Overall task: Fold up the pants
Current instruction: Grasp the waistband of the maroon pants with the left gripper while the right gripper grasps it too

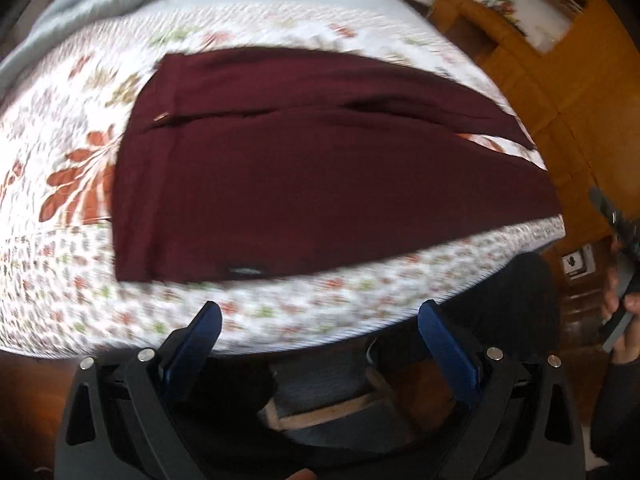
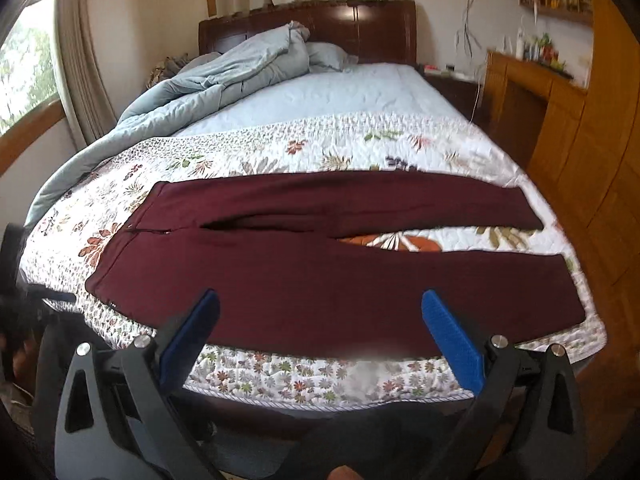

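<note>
Dark maroon pants (image 2: 320, 264) lie flat across the foot of the bed, waistband to the left, both legs stretched to the right with a narrow gap between them. In the left wrist view the same pants (image 1: 312, 184) fill the middle, blurred by motion. My left gripper (image 1: 320, 320) is open and empty, hanging off the bed's near edge below the waist end. My right gripper (image 2: 320, 308) is open too, held over the near leg with nothing between its blue pads (image 2: 452, 344).
The pants rest on a white floral quilt (image 2: 280, 152). A bunched pale blue duvet (image 2: 224, 72) lies at the far left of the bed, by the headboard. Wooden cabinets (image 2: 560, 120) stand along the right. A hand (image 1: 624, 304) holding the other gripper shows at the right edge.
</note>
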A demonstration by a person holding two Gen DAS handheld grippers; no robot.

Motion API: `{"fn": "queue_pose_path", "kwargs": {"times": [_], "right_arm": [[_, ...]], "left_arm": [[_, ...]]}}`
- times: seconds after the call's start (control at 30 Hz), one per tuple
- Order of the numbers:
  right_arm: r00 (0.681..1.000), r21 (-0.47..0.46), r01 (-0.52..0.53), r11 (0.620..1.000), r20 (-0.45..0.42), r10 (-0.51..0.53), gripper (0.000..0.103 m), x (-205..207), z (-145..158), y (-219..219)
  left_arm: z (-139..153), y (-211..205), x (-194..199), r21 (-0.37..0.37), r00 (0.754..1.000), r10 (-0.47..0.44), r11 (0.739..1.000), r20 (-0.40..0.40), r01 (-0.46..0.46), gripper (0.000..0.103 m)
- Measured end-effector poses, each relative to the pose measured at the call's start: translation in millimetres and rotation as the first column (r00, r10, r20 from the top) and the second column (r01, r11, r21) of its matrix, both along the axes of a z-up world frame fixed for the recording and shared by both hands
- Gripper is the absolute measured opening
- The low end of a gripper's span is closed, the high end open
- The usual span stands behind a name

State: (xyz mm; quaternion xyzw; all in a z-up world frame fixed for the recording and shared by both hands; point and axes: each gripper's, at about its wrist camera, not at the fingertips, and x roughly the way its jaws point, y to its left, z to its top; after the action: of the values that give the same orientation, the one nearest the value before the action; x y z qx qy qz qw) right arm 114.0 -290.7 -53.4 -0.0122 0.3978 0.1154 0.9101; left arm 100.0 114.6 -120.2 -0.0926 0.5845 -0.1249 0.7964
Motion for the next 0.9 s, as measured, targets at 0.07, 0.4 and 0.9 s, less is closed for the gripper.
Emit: {"fn": "queue_pose_path", "kwargs": {"times": [0.07,0.4,0.9], "right_arm": [[0.999,0.021,-0.004,1.0,-0.035,0.005,0.101,10.5,-10.7,-3.8],[0.982,0.105,-0.025,0.994,-0.182,0.044,0.101,68.3,-57.6,6.6],[0.943,0.176,-0.054,0.983,-0.316,0.109,0.101,144.8,-84.2,-12.0]], "left_arm": [[0.9,36.0,22.9,-0.031,1.0,0.03,0.999,0.004,-0.03,0.099],[-25.3,180.6,208.6,-0.12,0.974,0.211,0.968,-0.082,-0.22,0.099],[-86.2,155.9,337.5,-0.265,0.983,-0.182,0.95,-0.039,0.165,0.099]]}}
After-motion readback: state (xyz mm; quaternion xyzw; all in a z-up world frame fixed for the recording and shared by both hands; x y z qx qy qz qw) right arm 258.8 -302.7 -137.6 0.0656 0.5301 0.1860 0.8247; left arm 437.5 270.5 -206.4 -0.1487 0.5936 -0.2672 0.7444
